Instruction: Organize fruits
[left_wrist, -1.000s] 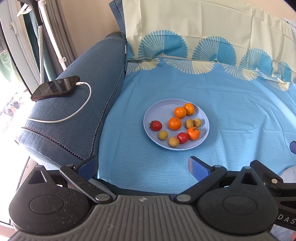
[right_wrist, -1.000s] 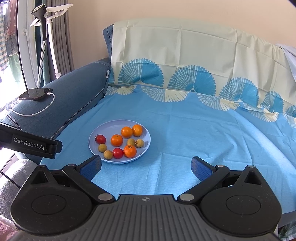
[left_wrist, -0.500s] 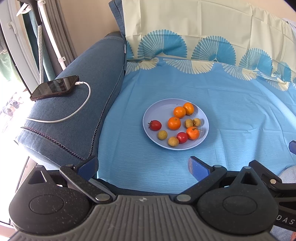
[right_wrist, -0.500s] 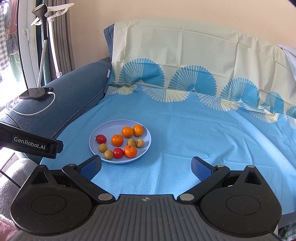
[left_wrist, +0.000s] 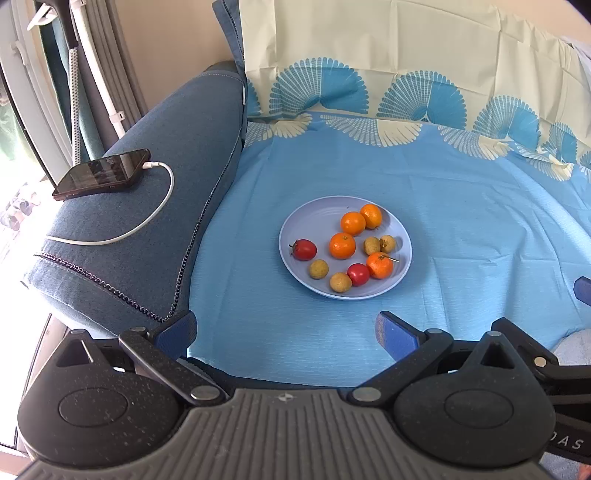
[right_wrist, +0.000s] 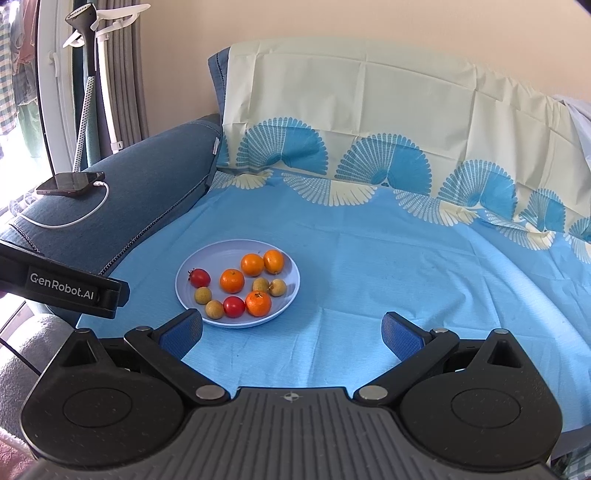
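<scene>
A pale blue plate (left_wrist: 317, 218) (right_wrist: 221, 251) sits on the blue cloth over the sofa seat. On it lie several small oranges (left_wrist: 342, 245) (right_wrist: 232, 280), two red tomatoes (left_wrist: 304, 249) (right_wrist: 200, 277) and several yellow-brown longans (left_wrist: 318, 268) (right_wrist: 203, 295), all mixed. My left gripper (left_wrist: 286, 330) is open and empty, hovering short of the plate's near side. My right gripper (right_wrist: 291, 330) is open and empty, short of the plate and to its right. The left gripper's body (right_wrist: 62, 288) shows at the left of the right wrist view.
A blue sofa armrest (left_wrist: 147, 221) rises left of the plate, with a phone (left_wrist: 101, 173) and white charging cable (left_wrist: 147, 218) on it. The cloth-covered sofa back (right_wrist: 369, 122) stands behind. A garment steamer pole (right_wrist: 86, 88) stands by the window.
Both grippers have drifted very slightly; the plate and fruits lie as before and both grippers stay open.
</scene>
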